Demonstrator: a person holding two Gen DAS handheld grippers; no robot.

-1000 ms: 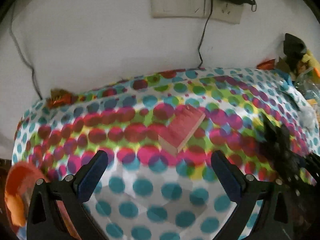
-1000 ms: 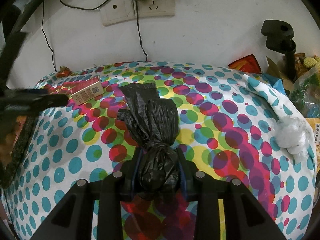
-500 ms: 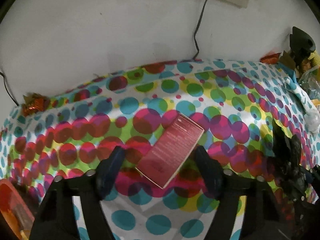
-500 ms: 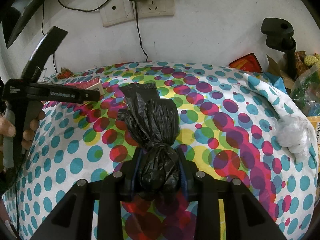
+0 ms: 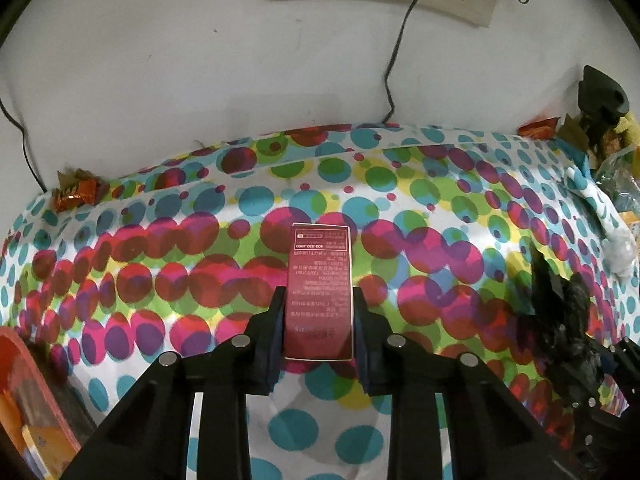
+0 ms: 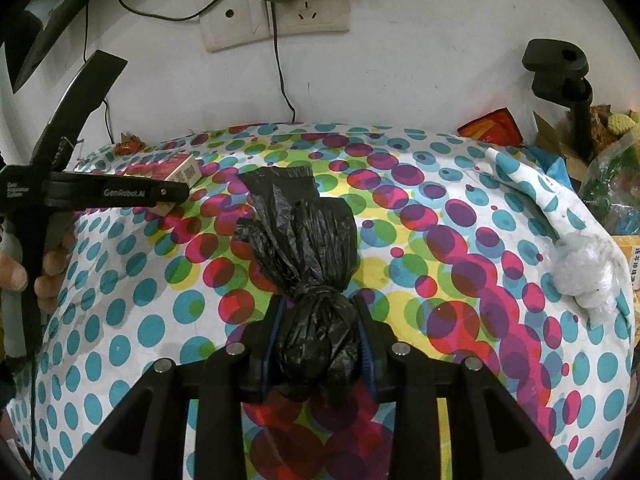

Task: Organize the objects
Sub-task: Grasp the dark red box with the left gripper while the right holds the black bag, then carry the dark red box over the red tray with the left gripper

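Lower centre of the left wrist view: left gripper (image 5: pixel 319 330) clenched on the red carton (image 5: pixel 320 292), jaws just closed from wide open onto its two long sides. Carton lying flat on the spotted cloth (image 5: pixel 160 272), printed face up, near end between the pads, far end reaching toward mid-frame. Likely light, thin card: stiff along the length, but liable to cave under a hard squeeze across the width. Smooth printed faces, so possibly slippery; hold across the narrow sides near one end looks sound, though the far end may droop or swing on lifting.

Lower centre of the right wrist view: right gripper (image 6: pixel 318 338) clamped on the black plastic bag (image 6: pixel 308 248), pads pinching the bunched bulb below the knot, loose top fanned out toward upper centre. Soft, crinkly, shapeless; contents not visible, weight not to be told. Knotted neck the firmest hold; film elsewhere apt to stretch or slide.

Left edge of the same view: hand (image 6: pixel 36 272) on the left tool's handle, carton seen in part behind its arm. White crumpled bag (image 6: pixel 584 276) at right, well apart.
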